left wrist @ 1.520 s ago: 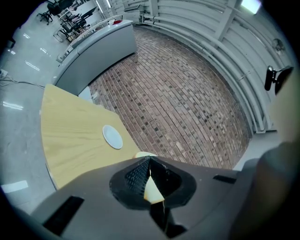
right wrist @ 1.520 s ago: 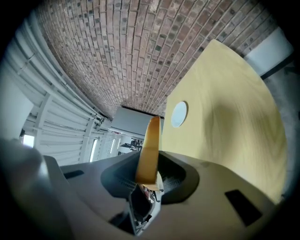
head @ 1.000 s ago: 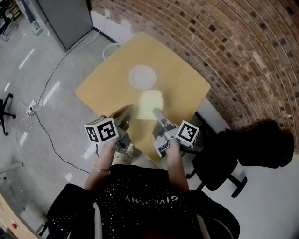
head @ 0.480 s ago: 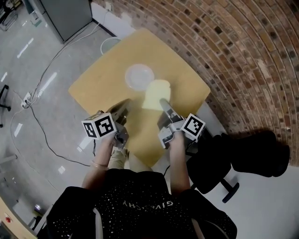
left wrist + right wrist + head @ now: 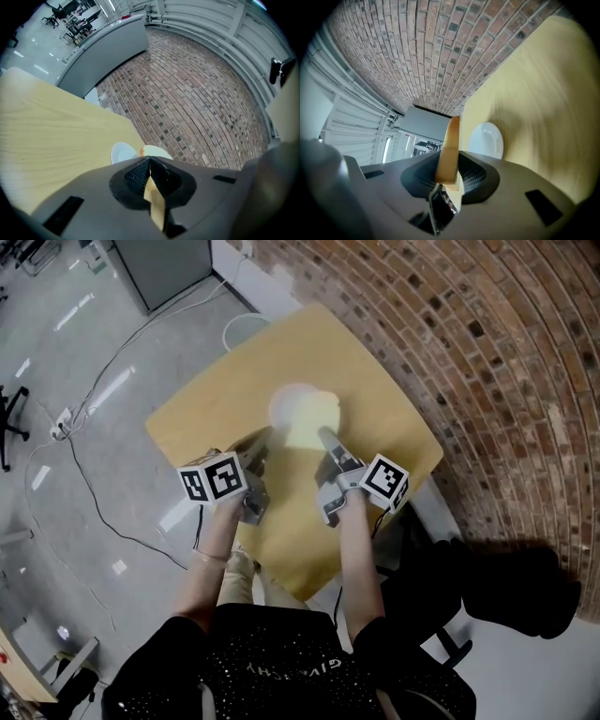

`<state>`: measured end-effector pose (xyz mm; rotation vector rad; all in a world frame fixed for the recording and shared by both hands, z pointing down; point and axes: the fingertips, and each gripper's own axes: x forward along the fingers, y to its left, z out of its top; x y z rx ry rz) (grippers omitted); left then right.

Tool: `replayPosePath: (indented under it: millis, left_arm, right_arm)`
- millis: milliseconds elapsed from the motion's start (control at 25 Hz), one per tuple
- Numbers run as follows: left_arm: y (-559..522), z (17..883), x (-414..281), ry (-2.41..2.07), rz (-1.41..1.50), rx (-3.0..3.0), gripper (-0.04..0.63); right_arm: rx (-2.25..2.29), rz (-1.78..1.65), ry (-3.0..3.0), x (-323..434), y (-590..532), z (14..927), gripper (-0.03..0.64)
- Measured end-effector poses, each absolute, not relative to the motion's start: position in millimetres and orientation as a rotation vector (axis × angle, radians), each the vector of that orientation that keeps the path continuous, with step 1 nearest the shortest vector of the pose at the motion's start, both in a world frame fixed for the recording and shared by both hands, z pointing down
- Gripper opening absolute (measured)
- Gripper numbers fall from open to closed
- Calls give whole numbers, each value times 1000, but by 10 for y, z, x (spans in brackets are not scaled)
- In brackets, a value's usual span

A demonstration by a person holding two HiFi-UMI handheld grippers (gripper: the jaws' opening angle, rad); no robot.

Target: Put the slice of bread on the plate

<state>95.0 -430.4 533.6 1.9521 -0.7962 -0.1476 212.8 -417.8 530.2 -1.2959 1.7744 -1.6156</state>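
Right gripper [image 5: 325,439] clenches crust edge of pale bread slice [image 5: 314,416], likely soft, light, tearable, over round white plate [image 5: 280,405]; left gripper [image 5: 255,448] closed, empty.

1. The right hand-held gripper [image 5: 450,174] has its jaws clamped on a slice of bread [image 5: 449,145], which stands upright and is seen edge-on.
2. A white plate [image 5: 488,139] lies beyond it on the yellow tabletop [image 5: 543,93].
3. A brick wall [image 5: 431,47] rises behind.

Pale wooden table [image 5: 211,423] is carrying one thing directly: a white plate [image 5: 279,407], lying flat a little past the middle, toward the far corner.
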Motion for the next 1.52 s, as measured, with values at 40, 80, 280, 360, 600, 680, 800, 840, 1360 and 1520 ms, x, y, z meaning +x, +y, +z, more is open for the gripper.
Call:
replayPosePath:
  millis: [40, 80, 280, 360, 600, 680, 800, 840, 1360, 1520]
  left_arm:
    - [-4351, 5373, 953, -799, -144, 1947, 12]
    - [-4396, 5410, 955, -799, -143, 1941, 12]
    - [-4616, 5543, 925, -816, -153, 1910, 12]
    - [-4676, 5587, 919, -819, -154, 1896, 12]
    - [-4772, 5627, 910, -823, -161, 1878, 12]
    - [-4772, 5647, 895, -829, -159, 1877, 12]
    - [-4760, 5652, 890, -826, -160, 1878, 12]
    - [-4754, 5650, 891, -824, -159, 1879, 12]
    - [-4642, 5533, 830, -822, -168, 1899, 12]
    - [-4590, 5525, 840, -823, -162, 1902, 12]
  right_arm:
    - [-1292, -1625, 1781, 2098, -4245, 5349, 101]
    - [-1286, -1634, 1786, 2066, -4312, 5398, 101]
    - [-1282, -1681, 1802, 1888, -4618, 5614, 101]
    - [-1287, -1696, 1801, 1849, -4689, 5683, 101]
    - [-1320, -1721, 1790, 1858, -4762, 5779, 101]
    - [-1331, -1737, 1779, 1856, -4756, 5803, 101]
    - [-1436, -1769, 1837, 1844, -4714, 5903, 101]
    - [-1479, -1771, 1864, 1840, -4694, 5933, 101]
    - [-1703, -1480, 2054, 1851, -4713, 5744, 483]
    - [-1817, -1345, 2103, 1920, -4686, 5677, 583]
